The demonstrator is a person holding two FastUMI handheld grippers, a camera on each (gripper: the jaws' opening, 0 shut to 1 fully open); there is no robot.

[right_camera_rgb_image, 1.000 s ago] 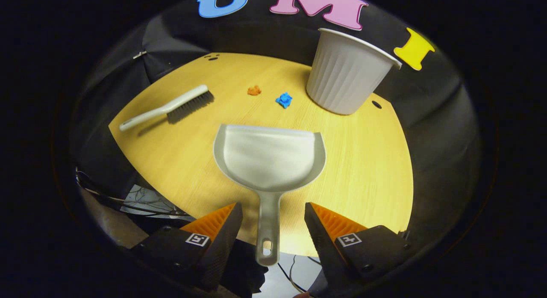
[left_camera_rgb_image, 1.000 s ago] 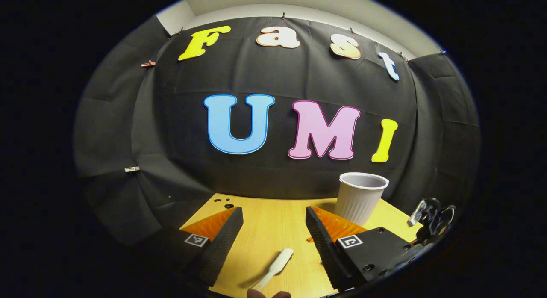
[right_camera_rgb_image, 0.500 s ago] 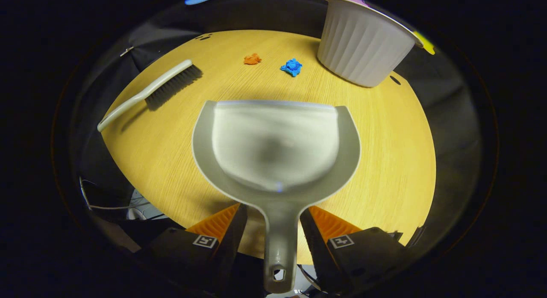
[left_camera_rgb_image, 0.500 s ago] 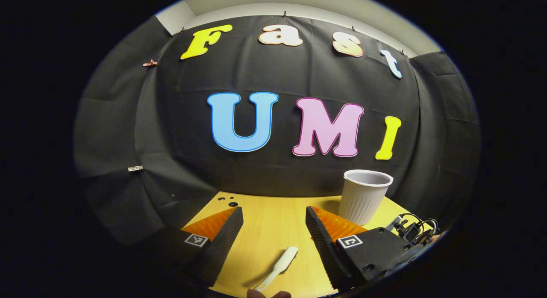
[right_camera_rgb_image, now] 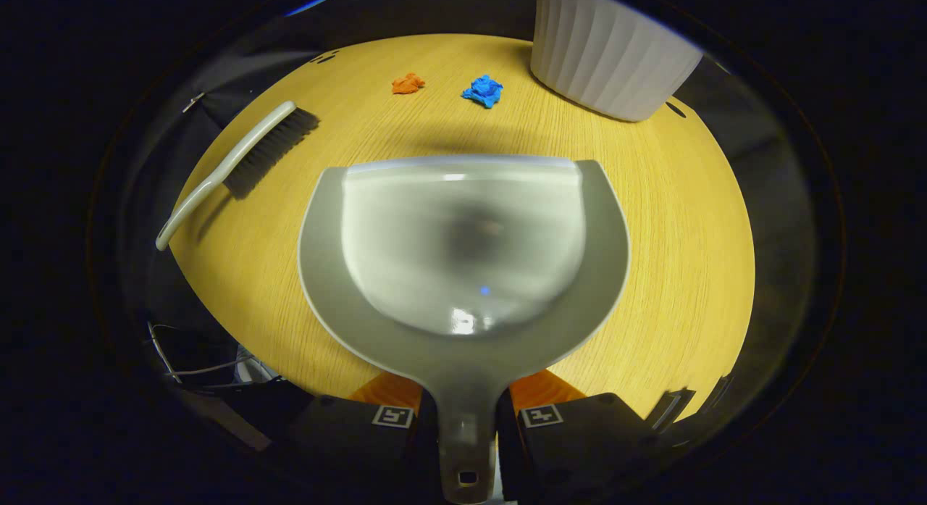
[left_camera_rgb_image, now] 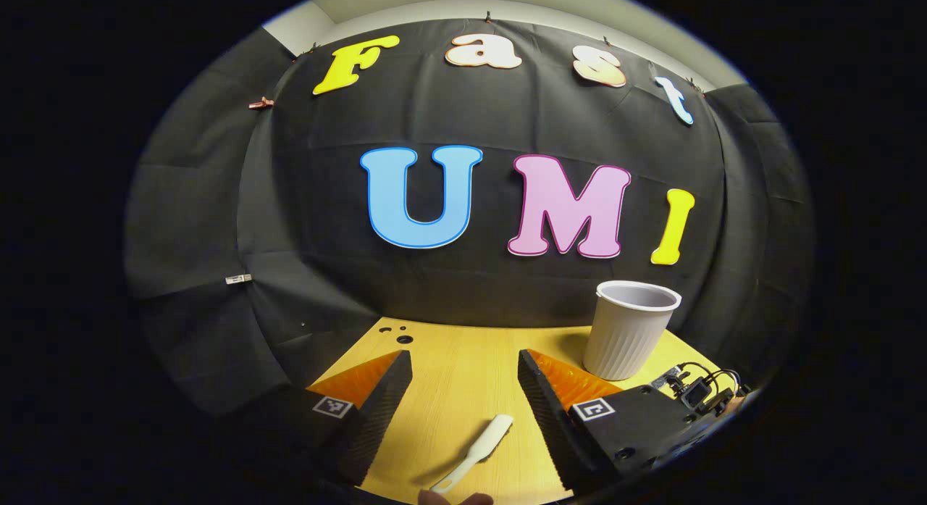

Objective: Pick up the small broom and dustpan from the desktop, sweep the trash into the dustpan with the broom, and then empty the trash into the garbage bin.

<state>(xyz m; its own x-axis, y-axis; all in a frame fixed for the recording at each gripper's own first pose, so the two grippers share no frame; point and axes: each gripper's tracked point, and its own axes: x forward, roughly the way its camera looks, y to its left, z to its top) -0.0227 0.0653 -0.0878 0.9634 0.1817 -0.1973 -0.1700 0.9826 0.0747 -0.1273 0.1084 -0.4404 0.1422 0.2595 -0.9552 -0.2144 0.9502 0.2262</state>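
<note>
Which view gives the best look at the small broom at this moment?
The right gripper view: the broom lies whole on the desktop, bristles and handle both visible, left of the dustpan. The left gripper view catches just its pale handle tip between that gripper's open fingers.

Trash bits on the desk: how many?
2: an orange scrap and a blue scrap, side by side and apart, beyond the dustpan, left of the bin. More may hide behind the pan.

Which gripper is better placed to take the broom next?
The left gripper, likely: it is open with the broom handle lying between its fingers, while the right gripper is shut on the dustpan handle.
</note>
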